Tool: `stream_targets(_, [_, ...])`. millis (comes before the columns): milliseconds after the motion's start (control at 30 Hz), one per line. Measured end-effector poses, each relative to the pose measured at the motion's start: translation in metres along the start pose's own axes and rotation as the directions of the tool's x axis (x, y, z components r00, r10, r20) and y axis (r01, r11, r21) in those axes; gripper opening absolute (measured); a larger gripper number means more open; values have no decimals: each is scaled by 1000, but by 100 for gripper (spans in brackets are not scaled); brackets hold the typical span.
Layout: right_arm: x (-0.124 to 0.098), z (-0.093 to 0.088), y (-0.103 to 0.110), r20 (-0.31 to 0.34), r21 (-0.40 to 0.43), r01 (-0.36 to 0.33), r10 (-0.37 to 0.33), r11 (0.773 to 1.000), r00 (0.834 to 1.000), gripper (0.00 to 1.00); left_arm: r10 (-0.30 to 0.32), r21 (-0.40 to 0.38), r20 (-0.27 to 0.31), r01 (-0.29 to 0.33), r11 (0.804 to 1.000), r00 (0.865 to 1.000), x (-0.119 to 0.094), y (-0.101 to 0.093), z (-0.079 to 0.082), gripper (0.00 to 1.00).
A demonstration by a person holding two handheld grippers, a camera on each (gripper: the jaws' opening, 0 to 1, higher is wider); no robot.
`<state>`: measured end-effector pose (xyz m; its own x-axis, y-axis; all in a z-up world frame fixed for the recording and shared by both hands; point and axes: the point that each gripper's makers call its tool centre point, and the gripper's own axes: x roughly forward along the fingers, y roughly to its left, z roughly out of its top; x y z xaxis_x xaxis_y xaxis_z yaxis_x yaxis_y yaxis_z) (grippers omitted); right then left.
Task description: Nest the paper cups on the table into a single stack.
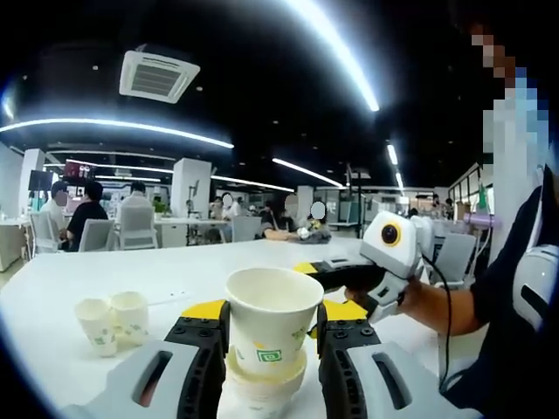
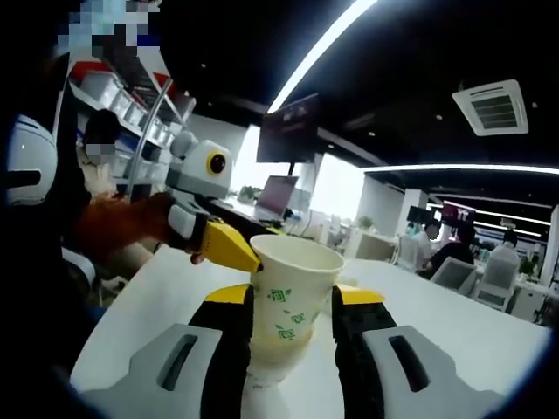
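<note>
A: What does the left gripper [image 1: 272, 349] have?

B: Its jaws are closed on a cup [image 1: 272, 321]. That cup sits inside more cups, so it is a small stack [image 1: 265, 382]. The stack is low in the left gripper view, at about 6 o'clock.

A: And the right gripper [image 2: 291, 349]?

B: Its jaws squeeze one cup [image 2: 289, 305] too, at about 6 o'clock in the right gripper view. The other gripper [image 2: 229, 245] comes in from 10 o'clock and is just beside the rim.

A: Are more cups left?

B: Yes. Two cups [image 1: 113, 321] stand on the table [image 1: 52, 288], touching each other, at 8 o'clock in the left gripper view.

A: What could go wrong?

B: I think the paper is soft. If the jaws squeeze too hard, a cup could bend and not slide in. If the cup comes in tilted, its bottom could hit the rim and push the stack over. The two standing cups are light, so a bump could knock them down.
</note>
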<state>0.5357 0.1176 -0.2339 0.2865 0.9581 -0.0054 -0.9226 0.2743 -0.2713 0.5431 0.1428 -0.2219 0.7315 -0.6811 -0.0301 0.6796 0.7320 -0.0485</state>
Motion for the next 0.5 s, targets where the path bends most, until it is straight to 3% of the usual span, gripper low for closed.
stream_targets(233, [0,-9,1,-19,11,-5,6,1000,1000,38,-4,-9,-18,4,1000,1000,1,0,-11,43])
stream_targets(333, [-1,-12,3,-26,14,-12,12,1000,1000,38,-8,12,-56,8,1000,998,0,0,-21,43])
stream_targets(500, [-4,-16,7,-38,26,-25,26,999,999,46,-22,9,-69,22,1000,997,-5,-4,-27,56])
